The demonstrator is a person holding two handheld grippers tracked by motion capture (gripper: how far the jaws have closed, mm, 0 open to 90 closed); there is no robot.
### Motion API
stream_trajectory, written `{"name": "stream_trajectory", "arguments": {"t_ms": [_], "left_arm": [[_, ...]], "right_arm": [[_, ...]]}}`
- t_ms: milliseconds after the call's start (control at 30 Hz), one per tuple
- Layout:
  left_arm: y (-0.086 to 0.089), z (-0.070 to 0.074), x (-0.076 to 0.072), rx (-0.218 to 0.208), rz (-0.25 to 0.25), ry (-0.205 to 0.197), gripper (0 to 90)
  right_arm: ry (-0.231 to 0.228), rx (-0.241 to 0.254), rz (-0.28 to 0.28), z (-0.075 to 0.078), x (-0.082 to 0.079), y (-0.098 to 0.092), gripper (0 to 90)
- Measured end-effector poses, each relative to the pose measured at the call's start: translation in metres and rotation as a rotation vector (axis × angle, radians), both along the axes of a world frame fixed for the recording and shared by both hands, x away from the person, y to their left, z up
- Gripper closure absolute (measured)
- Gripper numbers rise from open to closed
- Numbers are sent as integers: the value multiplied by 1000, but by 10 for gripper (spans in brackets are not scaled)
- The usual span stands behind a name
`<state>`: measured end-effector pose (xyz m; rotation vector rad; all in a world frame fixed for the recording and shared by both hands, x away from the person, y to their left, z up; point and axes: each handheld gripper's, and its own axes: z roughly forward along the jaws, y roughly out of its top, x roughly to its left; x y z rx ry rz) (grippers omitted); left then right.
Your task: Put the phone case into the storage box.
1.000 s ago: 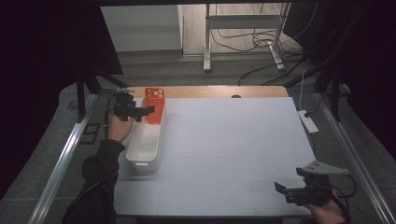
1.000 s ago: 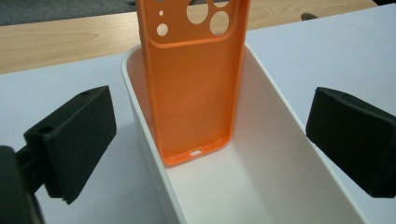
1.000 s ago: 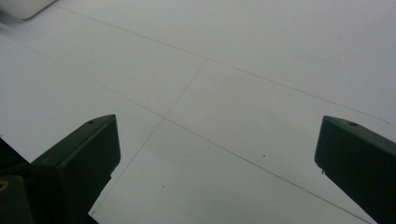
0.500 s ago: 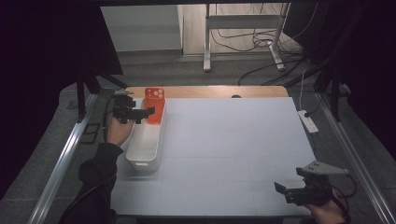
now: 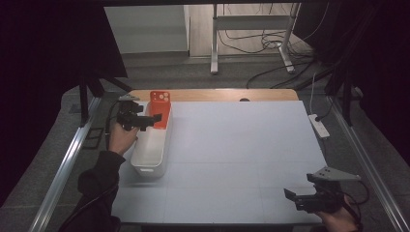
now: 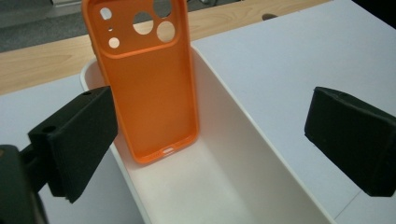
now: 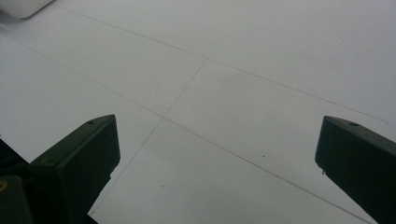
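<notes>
**One case, one bin, two claws**

One orange case (image 5: 160,109) stood on end at the far end of one white bin (image 5: 151,147), leaning against the bin's far wall. The bin sat at the left side of the white surface (image 5: 241,145). Two claws were in play. The left claw (image 5: 150,120) hovered over the bin just short of the case, jaws apart and holding nothing. The right claw (image 5: 290,195) hung above the near right corner of the surface, well apart from the bin, jaws also wide and empty.

The left gripper view showed the case's (image 6: 149,88) hollow inside and its four round cut-outs, which the high view left too small to tell. The right gripper view showed thin seam lines crossing the bare surface (image 7: 233,70).
</notes>
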<state>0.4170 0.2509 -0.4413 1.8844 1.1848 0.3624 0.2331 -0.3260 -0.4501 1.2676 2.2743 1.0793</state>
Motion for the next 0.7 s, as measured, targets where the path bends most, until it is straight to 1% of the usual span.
{"name": "stream_trajectory", "arguments": {"t_ms": [33,133,233,333,633,700], "left_arm": [[0,1,-1,4,-3,5,31],[1,1,-4,-3,-12,4,24],[1,1,-7,8,-17,-2,19],[1,0,-10,4,-16,-9,11],[1,1,-21,-31,-25,-23,2],[0,1,-23,-31,-30,-25,2]], "right_arm": [[0,-1,0,0,0,0,4],[-1,0,1,0,0,0,4],[0,1,0,0,0,0,4],[0,0,0,0,0,0,4],[1,-5,6,0,0,0,4],[1,-6,6,0,0,0,4]]}}
